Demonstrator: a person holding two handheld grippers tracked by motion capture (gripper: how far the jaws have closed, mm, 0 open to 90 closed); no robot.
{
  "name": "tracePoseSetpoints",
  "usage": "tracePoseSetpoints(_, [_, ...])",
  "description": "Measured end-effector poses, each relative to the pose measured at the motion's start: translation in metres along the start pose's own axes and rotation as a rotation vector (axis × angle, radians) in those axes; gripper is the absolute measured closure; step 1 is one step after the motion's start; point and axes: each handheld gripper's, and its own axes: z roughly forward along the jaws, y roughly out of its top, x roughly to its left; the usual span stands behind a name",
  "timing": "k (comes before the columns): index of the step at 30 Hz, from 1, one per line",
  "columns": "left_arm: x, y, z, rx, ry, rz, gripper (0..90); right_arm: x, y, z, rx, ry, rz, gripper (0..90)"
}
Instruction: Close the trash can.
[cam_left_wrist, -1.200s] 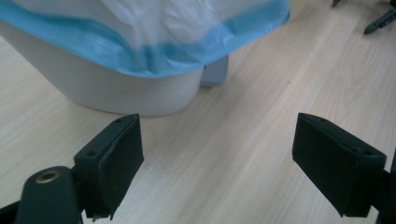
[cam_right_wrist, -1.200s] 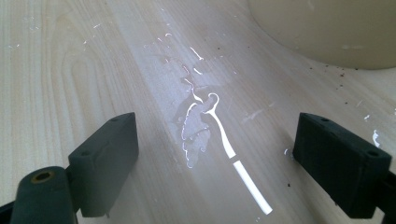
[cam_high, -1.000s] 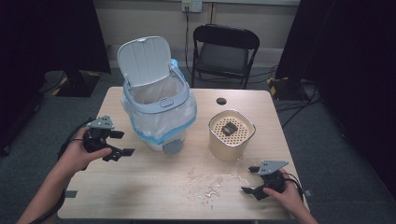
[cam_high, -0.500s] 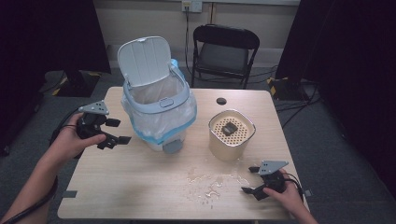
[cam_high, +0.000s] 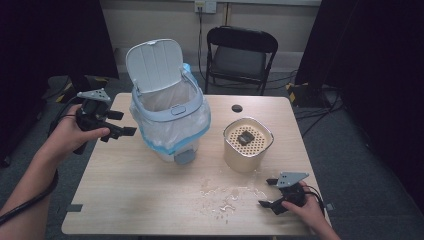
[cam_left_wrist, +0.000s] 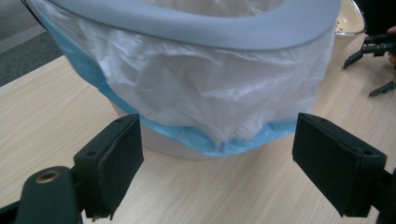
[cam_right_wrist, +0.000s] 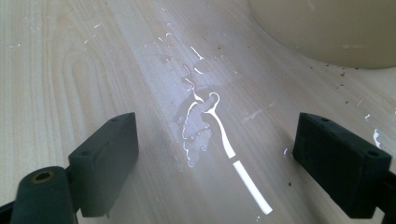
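Observation:
A small grey-blue pedal bin (cam_high: 170, 117) stands on the wooden table (cam_high: 125, 200) with its lid up and a white and blue bag (cam_left_wrist: 196, 88) folded over its rim. My left gripper (cam_high: 120, 125) is held up beside the bin's left side, open, with nothing between its jaws (cam_left_wrist: 215, 154). A cream round container (cam_high: 247, 145) with a perforated insert sits right of the bin. A water spill (cam_high: 225, 195) lies in front of it. My right gripper (cam_high: 267, 192) rests low at the table's front right, open, facing the spill (cam_right_wrist: 201, 121).
A small black round object (cam_high: 237, 108) lies near the table's back edge. A black folding chair (cam_high: 240, 55) stands behind the table. Dark specks (cam_right_wrist: 341, 74) dot the wood by the cream container (cam_right_wrist: 327, 28). A cable (cam_high: 30, 200) trails from the left hand.
The left hand has lifted its gripper up and back along the bin's left side. The right gripper has stayed in place by the spill.

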Motion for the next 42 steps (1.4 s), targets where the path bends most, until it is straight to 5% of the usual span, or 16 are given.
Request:
tracePoseSetpoints(18, [0.029, 0.04, -0.014, -0.023, 0.024, 0.01, 16.6, 0.0, 0.0, 0.0, 0.0, 0.0, -0.001, 13.4])
tracePoseSetpoints(42, [0.056, 0.091, 0.006, 0.005, 0.033, 0.032, 16.5, 0.0, 0.0, 0.0, 0.0, 0.0, 0.0, 13.4])
